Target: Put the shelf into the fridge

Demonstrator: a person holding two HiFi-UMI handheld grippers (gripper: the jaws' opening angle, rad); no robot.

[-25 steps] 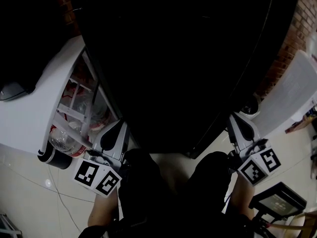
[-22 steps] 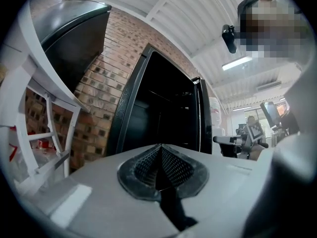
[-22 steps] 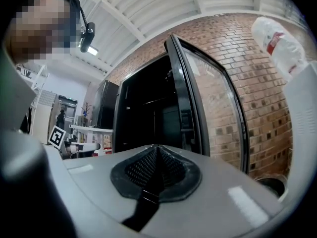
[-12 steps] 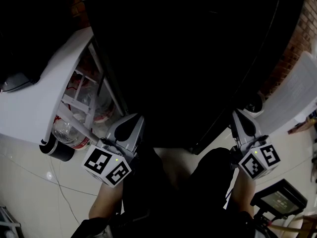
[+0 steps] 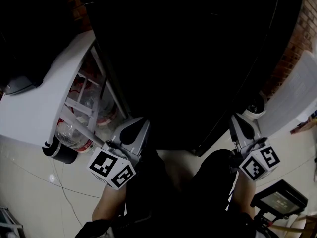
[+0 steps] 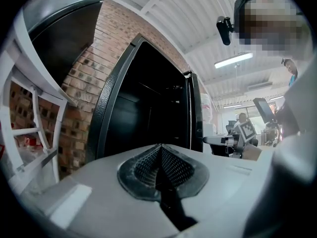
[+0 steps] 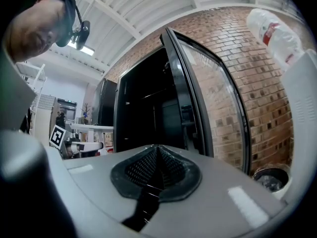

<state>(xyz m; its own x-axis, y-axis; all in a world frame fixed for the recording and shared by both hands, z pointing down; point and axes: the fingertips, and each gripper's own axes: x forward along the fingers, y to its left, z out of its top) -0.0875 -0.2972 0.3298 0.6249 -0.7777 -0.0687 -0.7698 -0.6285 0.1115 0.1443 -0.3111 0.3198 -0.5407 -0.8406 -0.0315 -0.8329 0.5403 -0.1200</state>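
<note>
Ahead of my jaws the black fridge (image 5: 198, 63) gapes dark, no shelf visible there or between them, so it is probably already inside; my left gripper (image 6: 159, 157) has drifted toward the opening, closed on nothing like my right gripper (image 7: 157, 158).

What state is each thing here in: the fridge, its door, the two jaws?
Fridge: open, interior dark.
Left door: open, bottles in its racks.
Left gripper: jaws shut, empty.
Right gripper: jaws shut, empty.
</note>
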